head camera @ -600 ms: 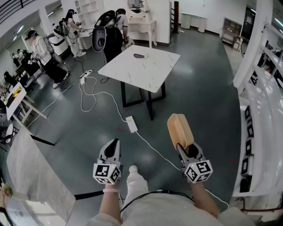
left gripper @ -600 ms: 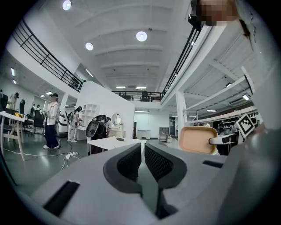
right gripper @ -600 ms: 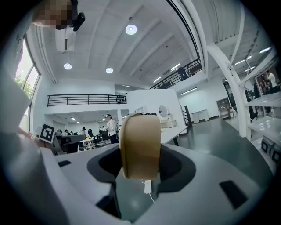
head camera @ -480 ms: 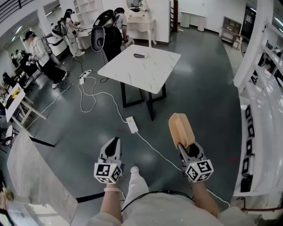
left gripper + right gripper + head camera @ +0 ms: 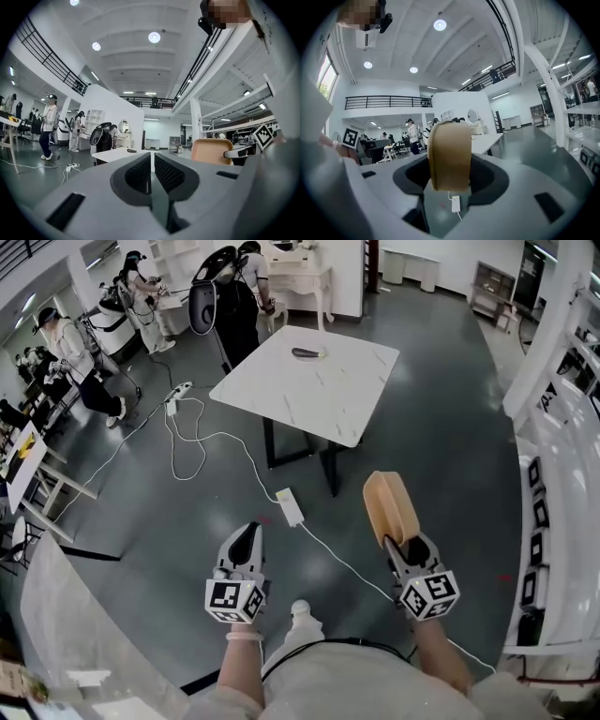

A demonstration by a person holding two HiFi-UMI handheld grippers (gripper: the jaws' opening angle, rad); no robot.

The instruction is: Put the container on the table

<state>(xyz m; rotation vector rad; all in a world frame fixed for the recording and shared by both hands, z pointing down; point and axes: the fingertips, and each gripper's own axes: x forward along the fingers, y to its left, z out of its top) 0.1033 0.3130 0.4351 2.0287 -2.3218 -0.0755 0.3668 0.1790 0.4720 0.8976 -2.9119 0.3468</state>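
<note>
the table [image 5: 319, 381] fills more of the head view than it did half a second ago, and its near corner now lies closer to the grippers, so the person has been walking toward it. the white power strip [image 5: 290, 508] on the floor short of the table has drawn nearer too. the tan container [image 5: 389, 502] is not at the table yet. it is in the air well short of the near corner, stood on edge, with its lower end pinched between the fingers of the right gripper [image 5: 403, 547]. that grip looks unchanged. the left gripper [image 5: 246, 538] rides alongside, fingers pressed together on nothing. the carry seems part done. more steps are needed before the container can go down on the bare top, clear of the small dark thing [image 5: 305, 353] on the table's far side.
</note>
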